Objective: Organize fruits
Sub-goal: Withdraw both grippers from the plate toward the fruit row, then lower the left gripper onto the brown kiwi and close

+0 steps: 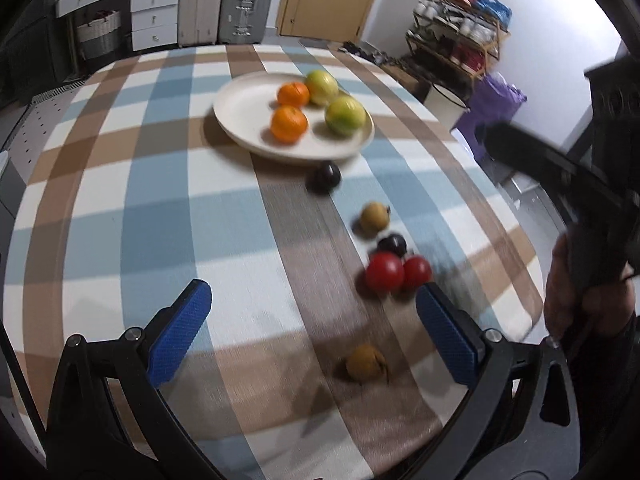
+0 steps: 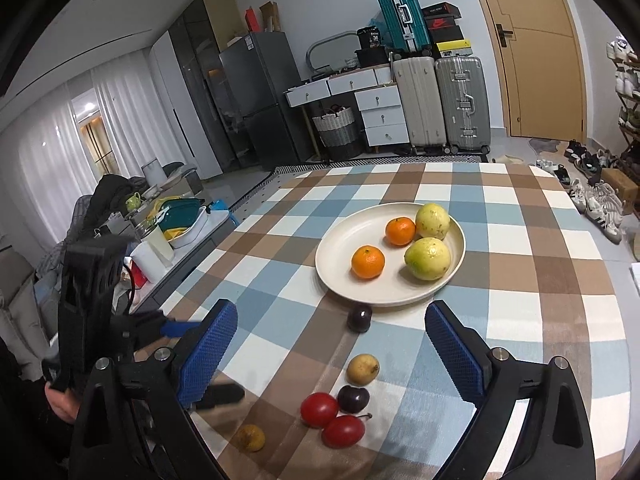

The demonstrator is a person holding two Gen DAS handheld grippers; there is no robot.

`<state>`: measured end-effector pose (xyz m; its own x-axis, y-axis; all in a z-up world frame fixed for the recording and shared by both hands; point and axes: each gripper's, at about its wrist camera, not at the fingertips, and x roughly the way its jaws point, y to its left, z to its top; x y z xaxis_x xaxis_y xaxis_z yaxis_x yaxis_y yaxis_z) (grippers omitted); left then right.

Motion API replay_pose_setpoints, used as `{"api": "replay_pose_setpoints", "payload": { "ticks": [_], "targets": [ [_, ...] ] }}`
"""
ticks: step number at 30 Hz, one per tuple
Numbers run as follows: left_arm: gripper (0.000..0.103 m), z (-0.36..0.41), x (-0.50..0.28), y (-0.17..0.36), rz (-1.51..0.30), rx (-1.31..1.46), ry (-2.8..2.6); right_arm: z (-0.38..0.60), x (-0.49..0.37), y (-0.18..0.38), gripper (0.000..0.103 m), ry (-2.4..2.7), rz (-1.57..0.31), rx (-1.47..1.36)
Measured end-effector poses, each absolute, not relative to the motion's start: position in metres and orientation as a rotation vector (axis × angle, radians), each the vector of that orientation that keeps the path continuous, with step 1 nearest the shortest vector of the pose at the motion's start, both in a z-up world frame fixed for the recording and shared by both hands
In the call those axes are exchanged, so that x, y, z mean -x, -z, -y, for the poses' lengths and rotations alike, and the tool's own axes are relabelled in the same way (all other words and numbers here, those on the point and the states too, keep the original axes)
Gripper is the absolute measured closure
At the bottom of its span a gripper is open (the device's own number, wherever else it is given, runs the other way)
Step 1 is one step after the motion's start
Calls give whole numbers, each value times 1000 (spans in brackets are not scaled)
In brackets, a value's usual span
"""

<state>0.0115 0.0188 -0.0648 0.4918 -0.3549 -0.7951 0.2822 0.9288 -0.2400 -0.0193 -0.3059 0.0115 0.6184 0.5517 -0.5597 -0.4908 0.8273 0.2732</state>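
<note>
Sitting already on the plate (image 2: pixel 452 284) are four fruits: two oranges (image 2: pixel 368 262) and two yellow-green fruits (image 2: pixel 427 258). This part of the sorting looks done, as far as I can judge.

Six small fruits are not yet on the plate. They lie on the checked cloth (image 2: pixel 520 240) in a loose line in front of it. One dark plum (image 2: pixel 359 318) is just beside the plate rim, maybe touching it. Nearer to the cameras come a small yellow-brown fruit (image 2: pixel 362 369), then a second dark plum (image 2: pixel 353 399) touching two red fruits (image 2: pixel 319 409), and last another yellow-brown fruit (image 2: pixel 251 437), which lies a little apart at the left.

The right gripper (image 2: pixel 332 350) is spread wide and holds nothing; its blue pads (image 2: pixel 454 350) stand on both sides of the line of fruits, above the cloth. The left gripper (image 1: pixel 314 330) is also wide and empty. In its own view the nearest yellow-brown fruit (image 1: pixel 366 363) lies between its pads, low in the picture, but the pads do not touch it. This view is blurred. A hand (image 1: pixel 580 300) on the other tool shows at its right edge.

So, in my judgement, the task is less than half done: four fruits placed, six remaining, no fruit in a grip now.
</note>
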Motion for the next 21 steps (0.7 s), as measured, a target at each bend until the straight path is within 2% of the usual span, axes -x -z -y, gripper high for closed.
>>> {"api": "replay_pose_setpoints", "payload": {
  "ticks": [16,21],
  "targets": [
    [1,-3,9,96,-1055,55,451,313,29,-7,6,-579,-686,-109],
    [12,9,15,98,-1048,-26,443,315,30,-7,6,-576,-689,-113]
  ]
}}
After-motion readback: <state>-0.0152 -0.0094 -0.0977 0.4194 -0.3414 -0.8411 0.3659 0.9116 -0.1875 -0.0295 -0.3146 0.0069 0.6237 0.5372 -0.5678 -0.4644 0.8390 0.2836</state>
